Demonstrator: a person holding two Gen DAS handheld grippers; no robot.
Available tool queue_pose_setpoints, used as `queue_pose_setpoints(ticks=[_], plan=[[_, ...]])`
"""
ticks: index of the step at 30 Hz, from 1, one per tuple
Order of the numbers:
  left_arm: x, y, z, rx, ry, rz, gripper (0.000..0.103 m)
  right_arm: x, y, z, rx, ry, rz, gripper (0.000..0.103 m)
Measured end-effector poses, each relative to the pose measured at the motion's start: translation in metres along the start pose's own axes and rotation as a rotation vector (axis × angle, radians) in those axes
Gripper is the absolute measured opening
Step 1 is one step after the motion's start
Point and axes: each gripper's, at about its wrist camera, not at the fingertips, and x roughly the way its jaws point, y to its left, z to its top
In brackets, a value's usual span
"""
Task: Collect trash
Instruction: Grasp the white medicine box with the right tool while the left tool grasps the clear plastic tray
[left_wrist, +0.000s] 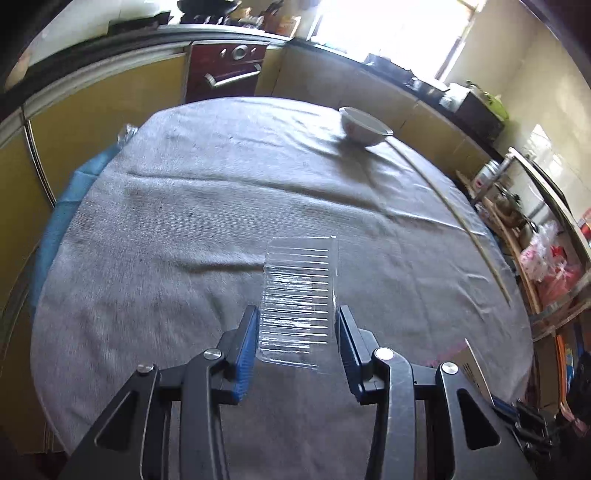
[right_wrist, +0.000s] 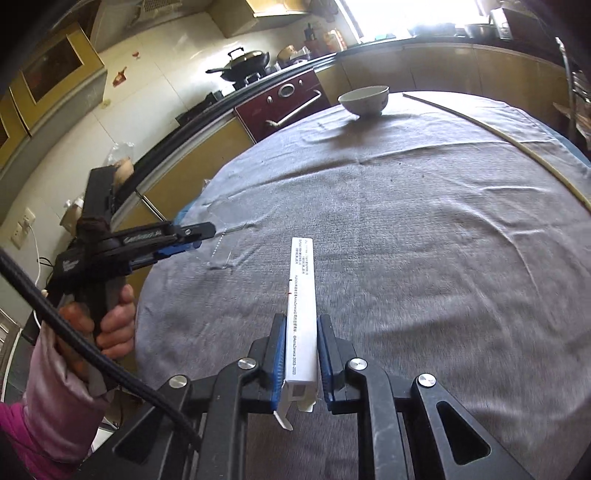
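Observation:
My left gripper (left_wrist: 297, 317) is shut on a clear ribbed plastic tray (left_wrist: 299, 291) and holds it above the grey tablecloth (left_wrist: 184, 221). The tray sticks out forward past the blue pads. My right gripper (right_wrist: 301, 325) is shut on a long white cardboard box (right_wrist: 302, 306) with small printed text, its open end flap toward the camera. In the right wrist view the left gripper (right_wrist: 207, 236) is at the left with the clear tray (right_wrist: 221, 251) faint at its tip, held by a hand in a pink sleeve.
A white bowl (left_wrist: 364, 125) stands at the far side of the round table, also in the right wrist view (right_wrist: 364, 100). A long thin stick (left_wrist: 454, 218) lies along the right edge. Yellow cabinets and a dark red oven (left_wrist: 225, 70) stand behind.

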Motion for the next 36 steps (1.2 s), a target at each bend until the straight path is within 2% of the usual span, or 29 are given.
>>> queue_pose_setpoints(ticks=[8,12,18,29,36], plan=[[-0.044,-0.058,-0.053,0.133,-0.013,0.033,0.043,-0.043,-0.010,-0.022,0.051,-0.074,-0.027,0.018],[-0.058,-0.091,-0.085,0.217,-0.009,0.050,0.043,-0.067,-0.017,-0.038,0.076,-0.103,-0.045,0.018],[-0.072,-0.131,-0.114,0.301,-0.007,0.046,0.043,-0.101,-0.029,-0.062,0.111,-0.155,-0.061,0.018],[-0.098,-0.184,-0.150,0.441,-0.066,0.098,0.043,-0.153,-0.047,-0.102,0.160,-0.240,-0.057,0.018],[-0.106,-0.197,-0.159,0.469,-0.085,0.120,0.043,-0.173,-0.049,-0.112,0.161,-0.273,-0.046,0.018]])
